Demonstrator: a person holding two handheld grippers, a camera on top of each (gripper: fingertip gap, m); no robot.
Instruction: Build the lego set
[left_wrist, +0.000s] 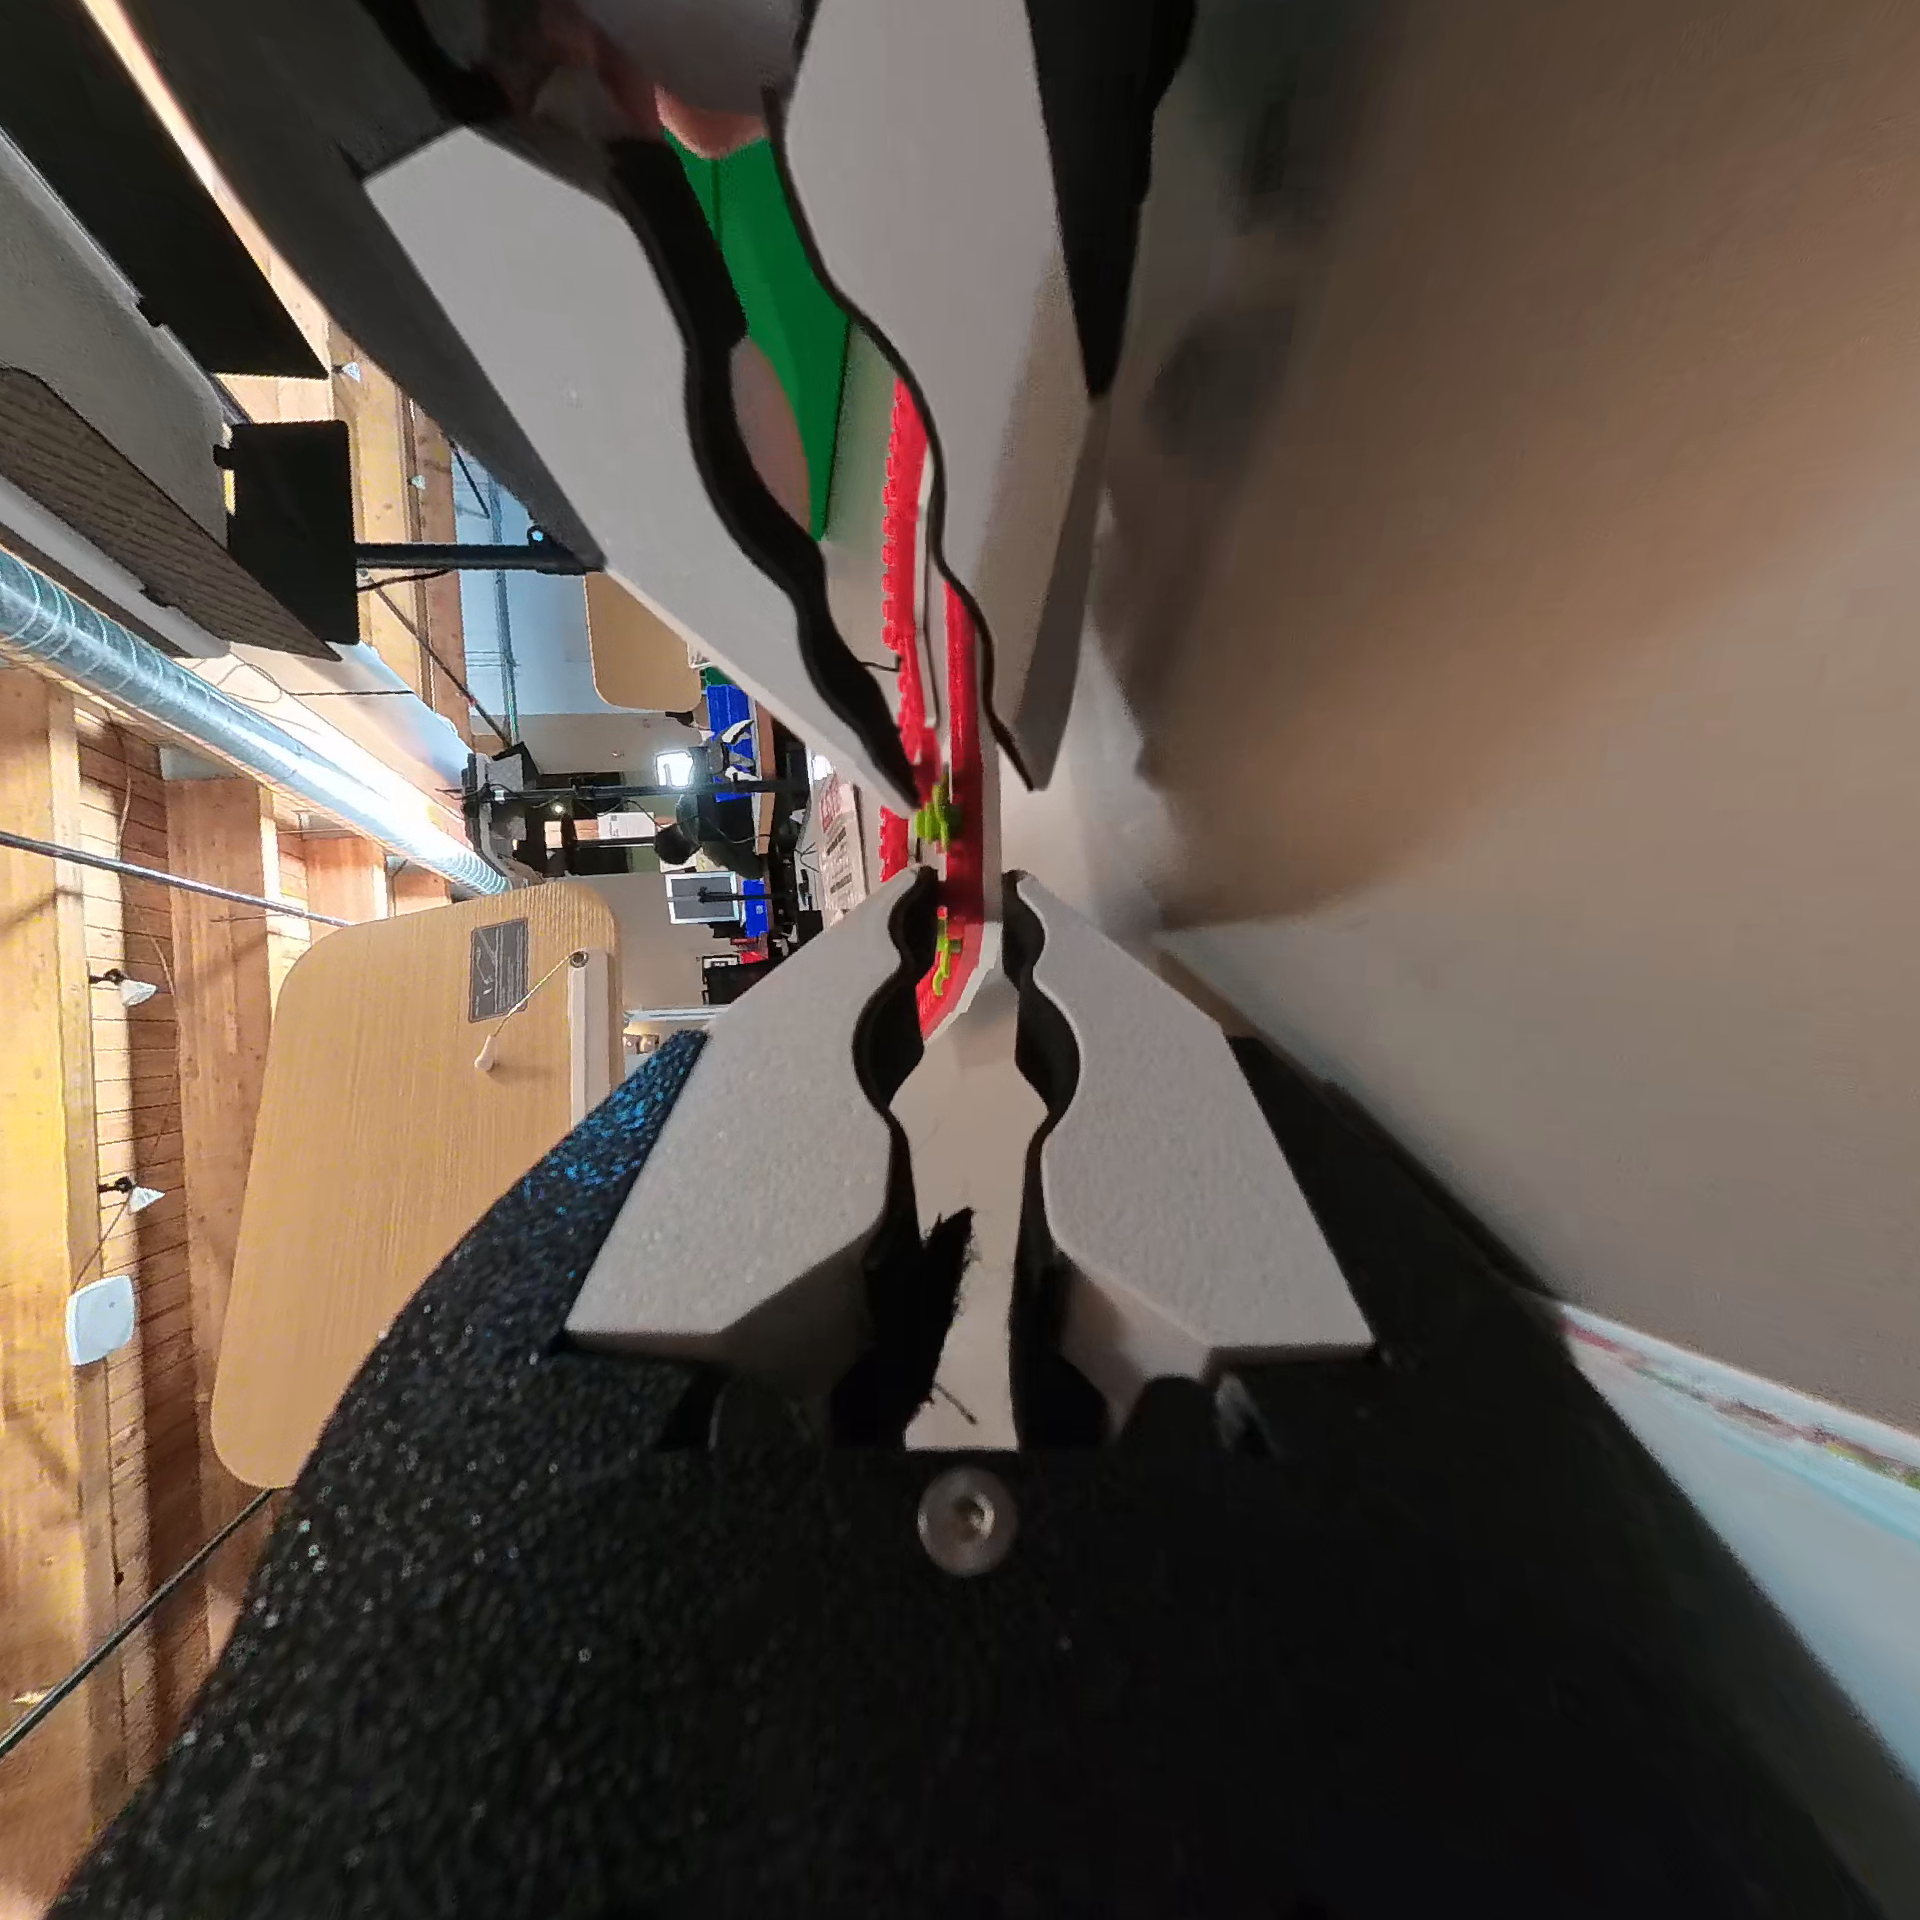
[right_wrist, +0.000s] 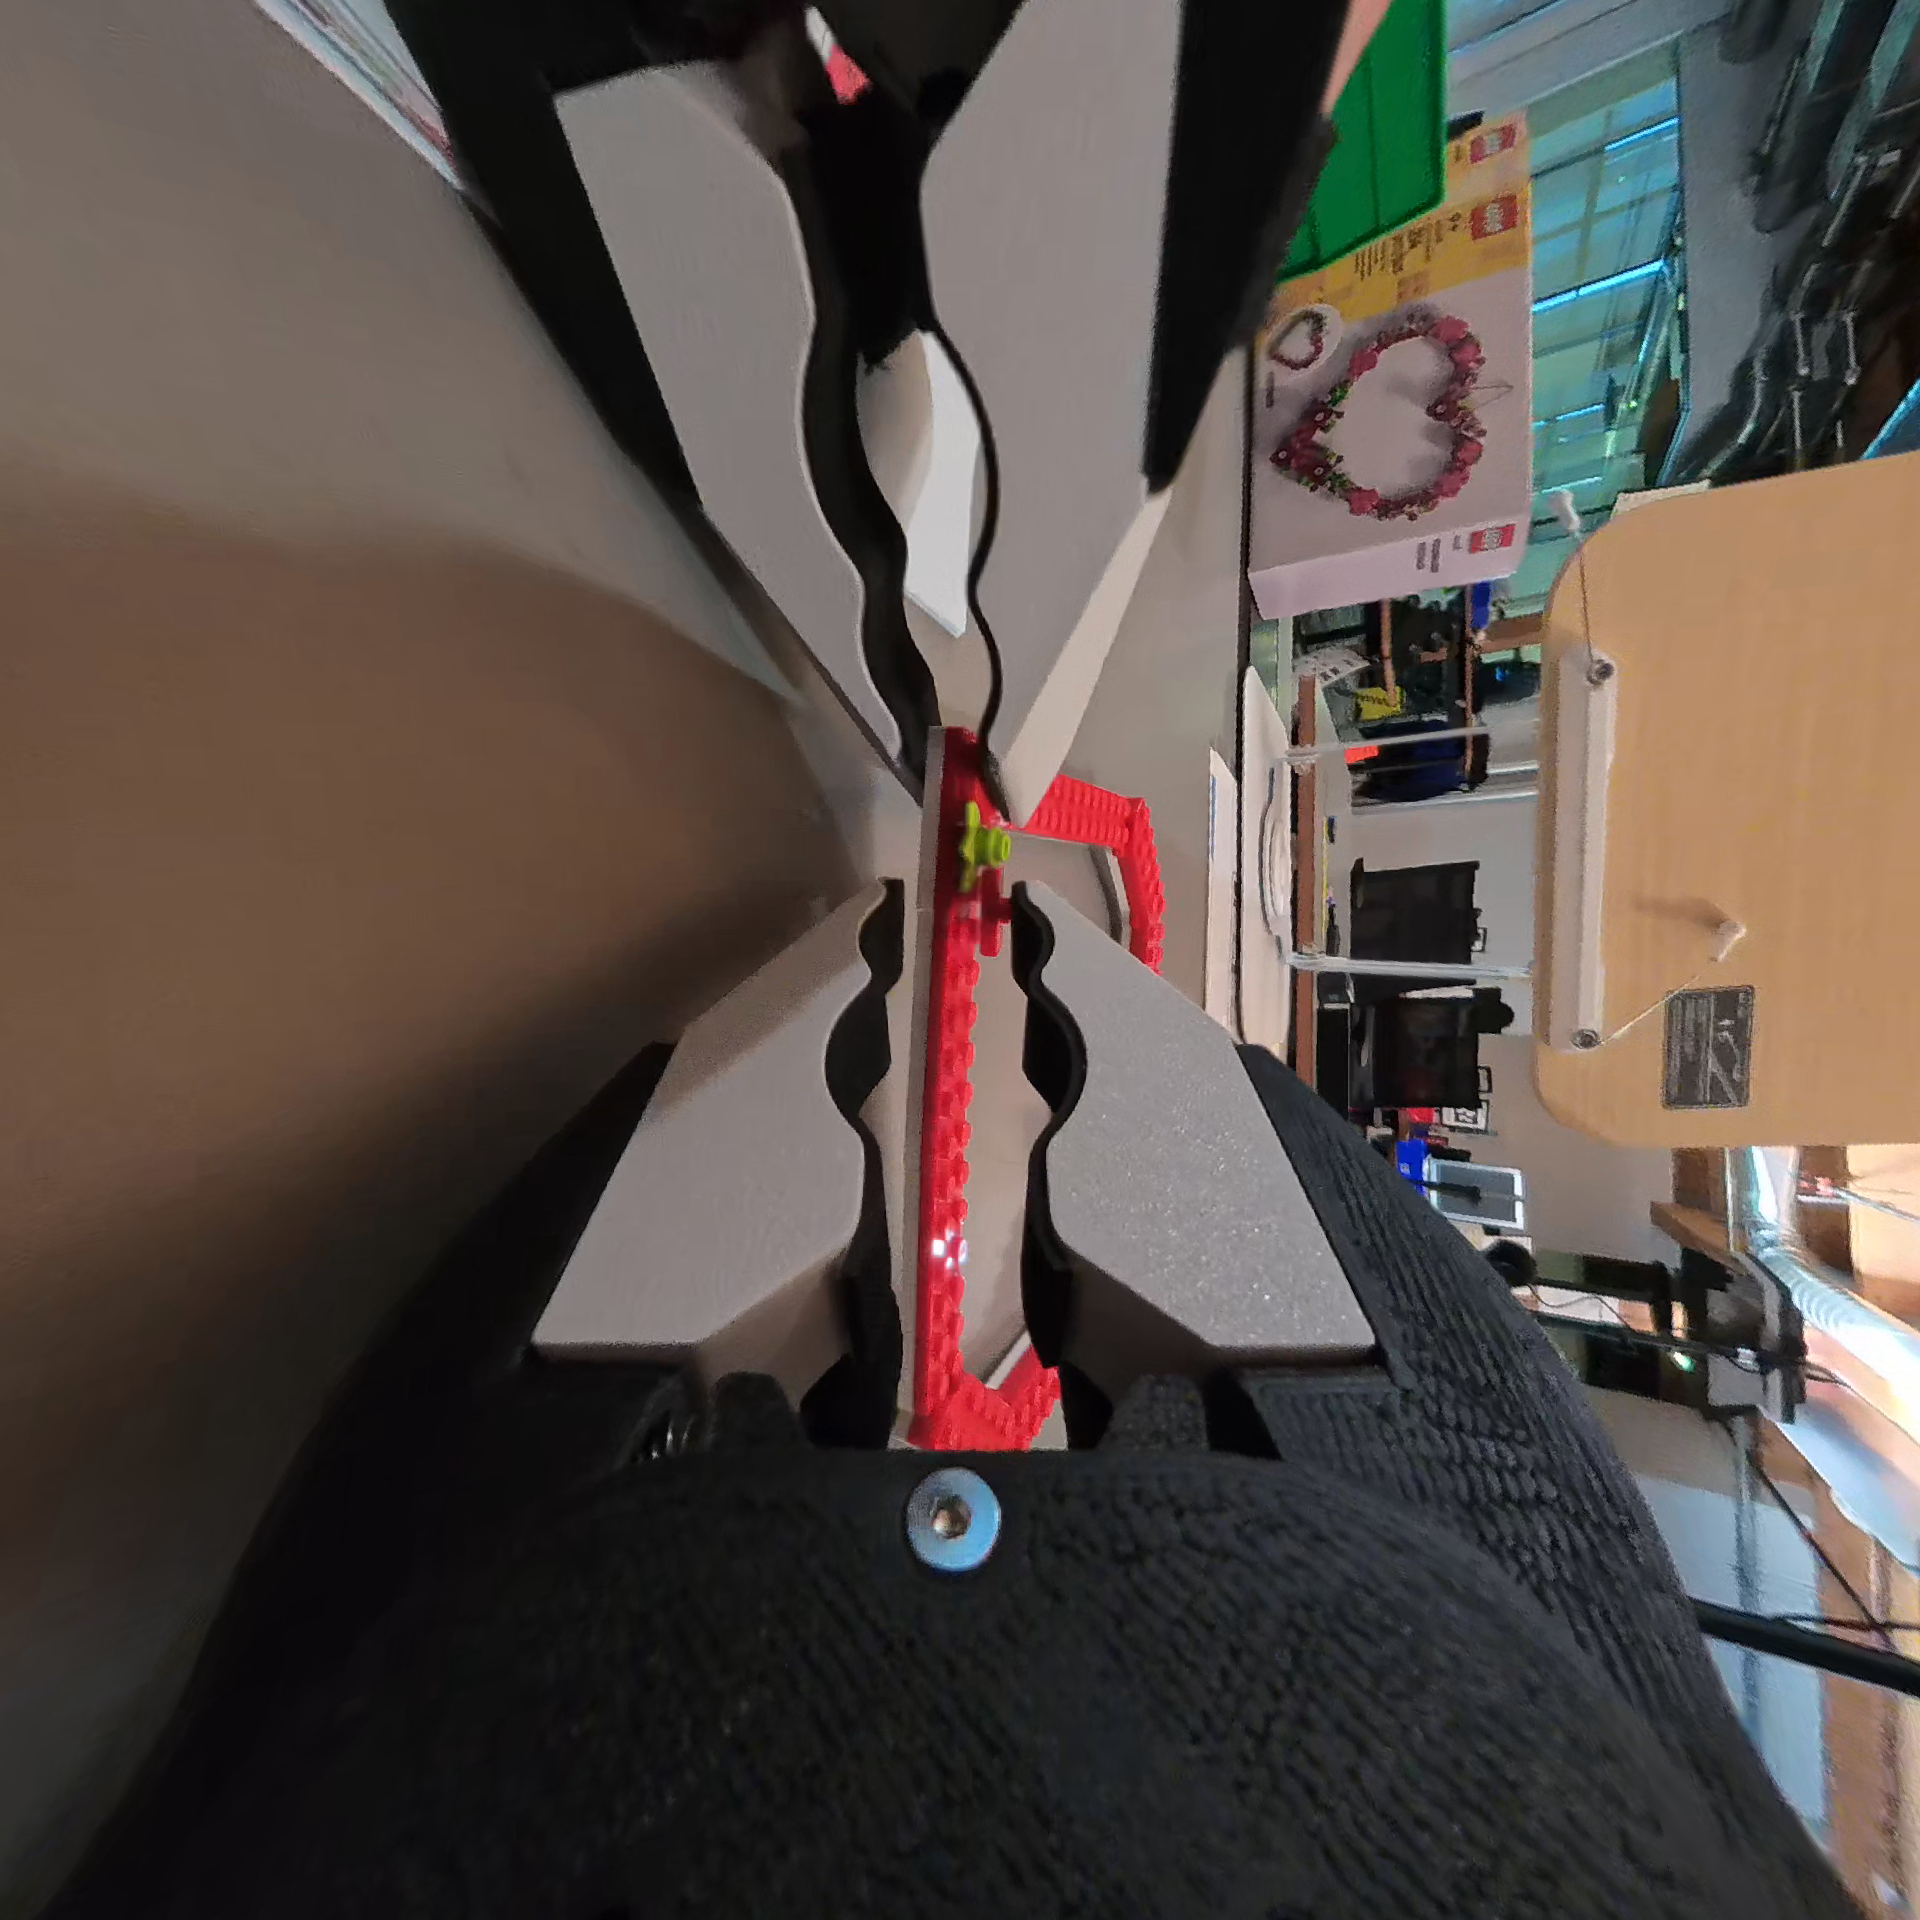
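The left gripper (left_wrist: 961, 883) has its two grey fingers closed to a narrow gap on the end of the red studded frame (left_wrist: 961, 717), which is seen edge-on and runs away from its tips. A small lime-green piece (left_wrist: 938, 816) sits on the frame just beyond those tips, and a second lime piece (left_wrist: 943, 951) lies between the fingers. The right gripper (left_wrist: 966, 790) comes in from the opposite side, its tips meeting the frame right at the first lime piece. A green box (left_wrist: 790, 312) shows through the gap between its fingers.

The right gripper (right_wrist: 951, 894) straddles a long side of the red studded frame (right_wrist: 951, 1122), which runs between its fingers from base to tips; the fingers stand close on either side, but whether they press on it cannot be told. The lime-green piece (right_wrist: 977, 844) sits on the frame just past the tips, and the left gripper (right_wrist: 956, 758) pinches the frame right there. To the right of both, the rest of the frame bends away, and a set box (right_wrist: 1392, 395) with a heart-shaped wreath picture stands well apart on the table (right_wrist: 312, 727).
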